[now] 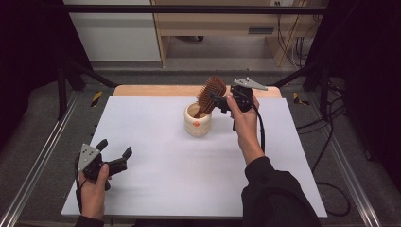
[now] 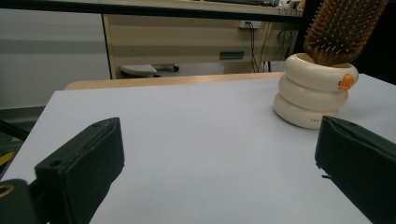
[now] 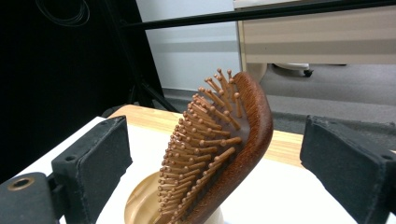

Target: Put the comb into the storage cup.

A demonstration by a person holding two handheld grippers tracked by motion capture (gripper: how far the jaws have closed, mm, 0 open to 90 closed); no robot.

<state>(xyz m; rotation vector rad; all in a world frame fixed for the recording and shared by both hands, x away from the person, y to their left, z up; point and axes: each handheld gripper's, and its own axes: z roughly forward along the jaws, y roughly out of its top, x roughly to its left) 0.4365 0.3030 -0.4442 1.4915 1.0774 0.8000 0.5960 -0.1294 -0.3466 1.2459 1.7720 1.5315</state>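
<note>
A brown wooden hairbrush (image 1: 211, 93) stands handle-down and tilted in a cream ringed cup (image 1: 197, 120) at the middle back of the white table (image 1: 165, 161). My right gripper (image 1: 218, 100) is level with the brush head, coming at it from the right. In the right gripper view the brush (image 3: 219, 149) lies between the two wide-apart jaws, and neither pad touches it; the gripper (image 3: 215, 163) is open. My left gripper (image 1: 116, 148) rests open and empty near the front left of the table. From there the cup (image 2: 314, 95) and brush (image 2: 343, 28) lie ahead to the right.
A strip of bare wood (image 1: 156, 91) runs along the table's back edge. Metal rails (image 1: 42, 156) flank the table. A light wooden cabinet (image 1: 222, 23) stands on the floor behind, with cables (image 1: 326, 137) hanging at the right.
</note>
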